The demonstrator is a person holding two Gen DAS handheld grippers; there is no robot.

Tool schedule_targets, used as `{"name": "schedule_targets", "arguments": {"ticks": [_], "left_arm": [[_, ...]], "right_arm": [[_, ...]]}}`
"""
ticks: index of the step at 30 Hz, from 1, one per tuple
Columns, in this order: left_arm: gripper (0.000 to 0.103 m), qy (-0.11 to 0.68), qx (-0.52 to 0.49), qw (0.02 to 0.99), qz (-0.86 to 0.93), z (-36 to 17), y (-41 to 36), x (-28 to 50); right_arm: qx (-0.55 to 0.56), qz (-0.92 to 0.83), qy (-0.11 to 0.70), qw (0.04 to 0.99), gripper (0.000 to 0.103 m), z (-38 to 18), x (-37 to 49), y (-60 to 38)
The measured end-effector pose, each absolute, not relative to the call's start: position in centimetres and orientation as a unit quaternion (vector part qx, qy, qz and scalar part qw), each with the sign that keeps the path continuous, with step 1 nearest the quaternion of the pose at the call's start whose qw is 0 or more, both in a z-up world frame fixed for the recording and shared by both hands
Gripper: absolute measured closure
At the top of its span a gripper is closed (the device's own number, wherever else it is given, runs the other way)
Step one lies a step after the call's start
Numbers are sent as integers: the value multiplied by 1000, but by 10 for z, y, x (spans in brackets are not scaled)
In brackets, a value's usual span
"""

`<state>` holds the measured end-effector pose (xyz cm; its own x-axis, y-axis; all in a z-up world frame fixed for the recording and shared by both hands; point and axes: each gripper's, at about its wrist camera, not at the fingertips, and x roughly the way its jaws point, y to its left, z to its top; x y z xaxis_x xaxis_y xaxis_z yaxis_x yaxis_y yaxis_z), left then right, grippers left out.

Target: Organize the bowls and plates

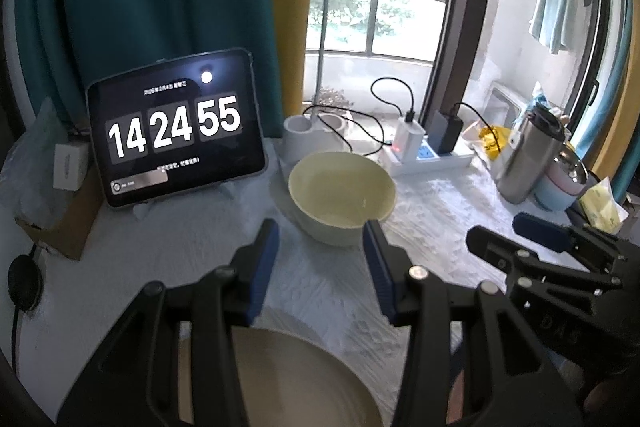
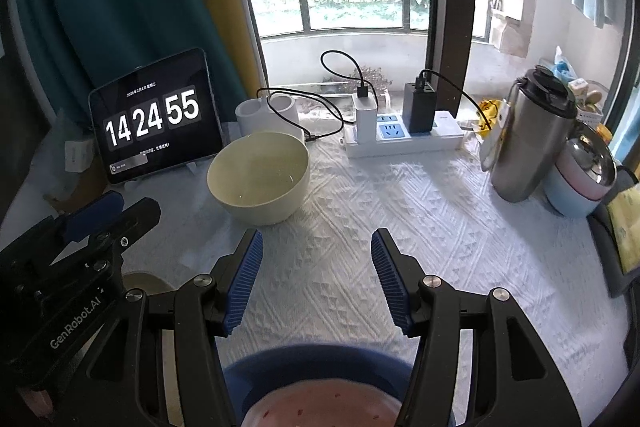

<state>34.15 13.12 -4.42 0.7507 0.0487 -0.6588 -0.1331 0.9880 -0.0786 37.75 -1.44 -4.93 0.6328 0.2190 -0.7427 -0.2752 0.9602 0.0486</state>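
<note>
Broadly, the worktop under its white textured cloth carries a pale cream bowl at ten o'clock in the right wrist view, upright, empty and glossy, probably left clear for stacking. Nearer, at six o'clock, a blue-rimmed pink bowl lies below the right gripper, jaws spread and empty; the left gripper hangs likewise spread over a beige plate.

Bowl on bench ahead of my claws, tablet left behind it, power strip behind right, flask far right, plate under me.
</note>
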Motion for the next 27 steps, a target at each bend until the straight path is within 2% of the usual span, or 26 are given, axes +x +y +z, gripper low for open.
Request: {"name": "schedule_targets", "arguments": {"ticks": [27], "left_arm": [[58,414,-82,906,38,-79,158,433]], "right_arm": [[-64,135,445,883,44,-75,470,20]]}}
